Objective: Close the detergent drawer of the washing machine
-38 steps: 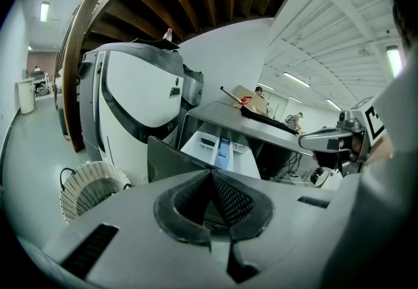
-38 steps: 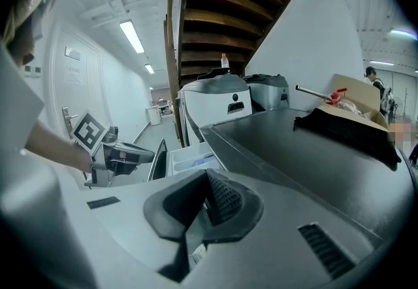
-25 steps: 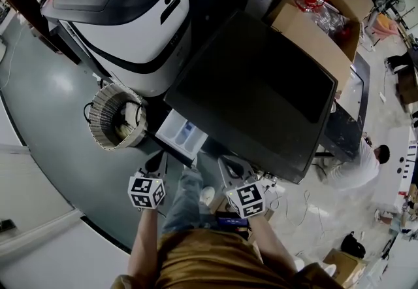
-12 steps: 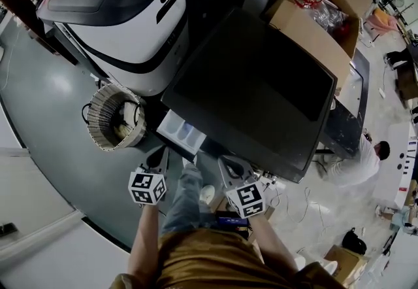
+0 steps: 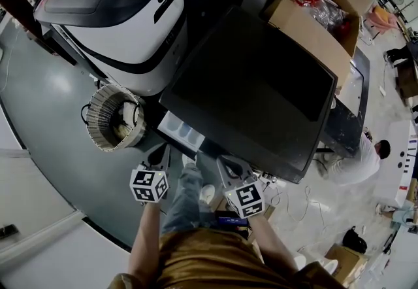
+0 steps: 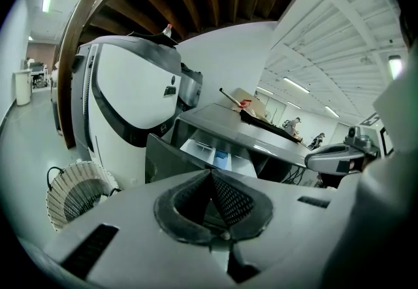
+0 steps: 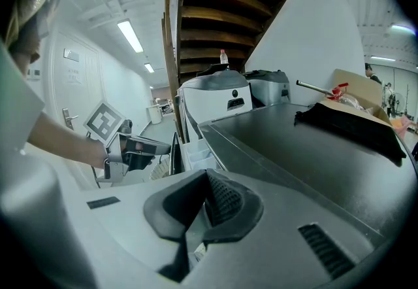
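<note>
The washing machine has a dark top and fills the middle of the head view. Its white detergent drawer sticks out of the front at the lower left, with blue and white compartments showing. My left gripper is shut on nothing, and its tips are right at the drawer's dark front panel. My right gripper hangs shut and empty further right, beside the machine's front. From the right gripper view I see the drawer side-on with the left gripper against it.
A white-and-black top-loading machine stands to the left, with a wicker basket on the floor below it. A cardboard box lies on the far right of the dark top. A person crouches at the right. Cables trail on the floor.
My left gripper has moved a little up towards the drawer front, and the drawer sticks out slightly less. The right gripper has hardly moved.
</note>
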`<control>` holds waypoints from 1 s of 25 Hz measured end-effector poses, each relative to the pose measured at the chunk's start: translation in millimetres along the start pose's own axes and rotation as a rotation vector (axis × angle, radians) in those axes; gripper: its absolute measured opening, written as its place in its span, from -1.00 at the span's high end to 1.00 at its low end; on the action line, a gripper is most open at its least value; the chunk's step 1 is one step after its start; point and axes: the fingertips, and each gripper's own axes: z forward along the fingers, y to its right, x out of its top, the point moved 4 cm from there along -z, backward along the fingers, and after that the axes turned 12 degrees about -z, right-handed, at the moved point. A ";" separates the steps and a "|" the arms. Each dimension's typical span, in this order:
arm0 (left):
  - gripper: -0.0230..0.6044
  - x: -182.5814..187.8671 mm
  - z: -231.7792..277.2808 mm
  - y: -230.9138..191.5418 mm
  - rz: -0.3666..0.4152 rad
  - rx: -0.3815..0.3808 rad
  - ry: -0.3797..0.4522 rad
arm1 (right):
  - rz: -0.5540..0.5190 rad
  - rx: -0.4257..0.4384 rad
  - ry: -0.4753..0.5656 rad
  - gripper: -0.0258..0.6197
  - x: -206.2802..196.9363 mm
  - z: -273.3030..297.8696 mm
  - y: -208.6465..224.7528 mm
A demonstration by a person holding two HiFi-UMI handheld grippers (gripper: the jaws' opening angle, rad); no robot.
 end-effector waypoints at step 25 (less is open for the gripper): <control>0.85 16.6 30.1 10.3 0.020 -0.037 -0.014 | 0.024 -0.023 -0.002 0.88 5.1 -0.1 11.1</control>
